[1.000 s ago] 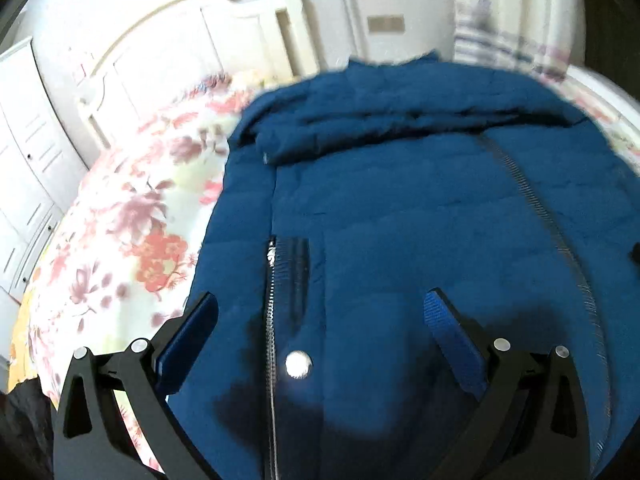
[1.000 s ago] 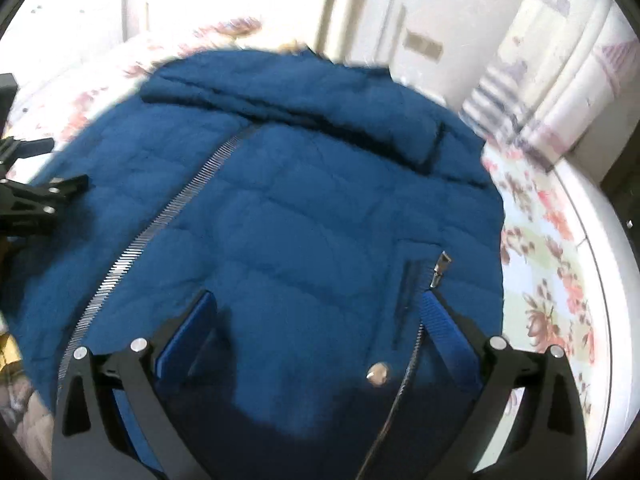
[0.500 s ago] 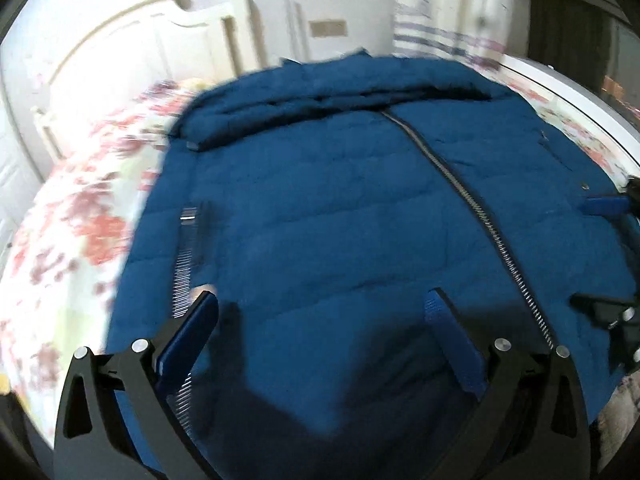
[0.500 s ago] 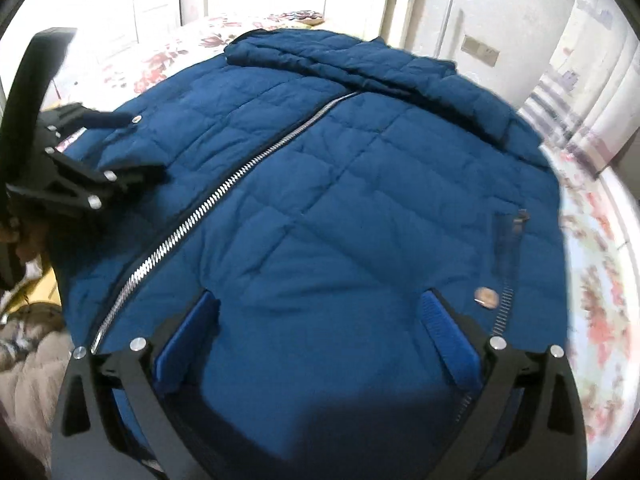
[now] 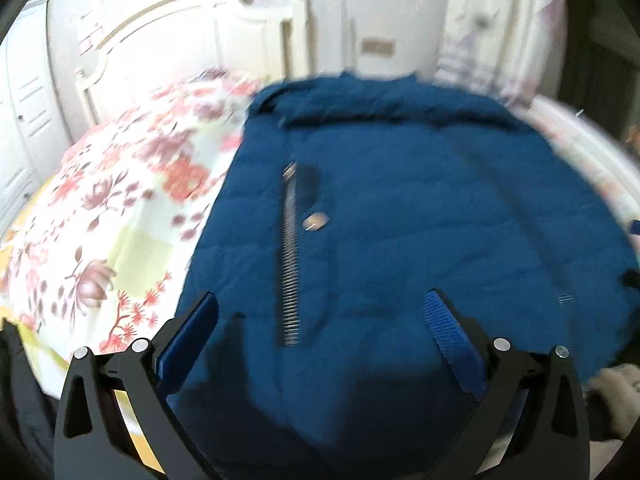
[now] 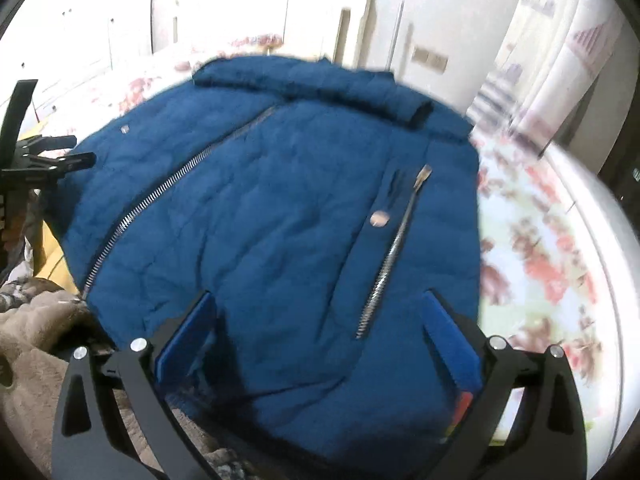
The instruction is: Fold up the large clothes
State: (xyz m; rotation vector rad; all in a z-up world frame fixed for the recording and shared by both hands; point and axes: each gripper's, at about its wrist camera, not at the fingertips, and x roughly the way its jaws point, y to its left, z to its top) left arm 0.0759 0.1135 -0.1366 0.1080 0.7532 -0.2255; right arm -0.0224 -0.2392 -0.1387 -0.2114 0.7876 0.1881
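A large dark blue quilted jacket (image 5: 400, 208) lies front up on the bed, collar at the far end; it also shows in the right wrist view (image 6: 280, 208). It has a central silver zipper (image 6: 172, 188) and a side pocket zipper (image 5: 290, 256) with a snap button (image 5: 316, 221). My left gripper (image 5: 320, 312) is open and empty above the jacket's near hem on its left side. My right gripper (image 6: 318, 312) is open and empty above the near hem on the right side. The left gripper (image 6: 48, 160) shows at the left edge of the right wrist view.
The bed has a floral sheet (image 5: 100, 220) and a white headboard (image 5: 180, 40). White wardrobe doors (image 5: 20, 100) stand at the left, curtains (image 6: 560, 60) at the right. A brown fleecy blanket (image 6: 36, 344) lies at the near edge.
Both grippers have drawn back toward the jacket's near hem and swung outward. The left view now faces the left pocket zipper, the right view the right pocket zipper. Both stay open.
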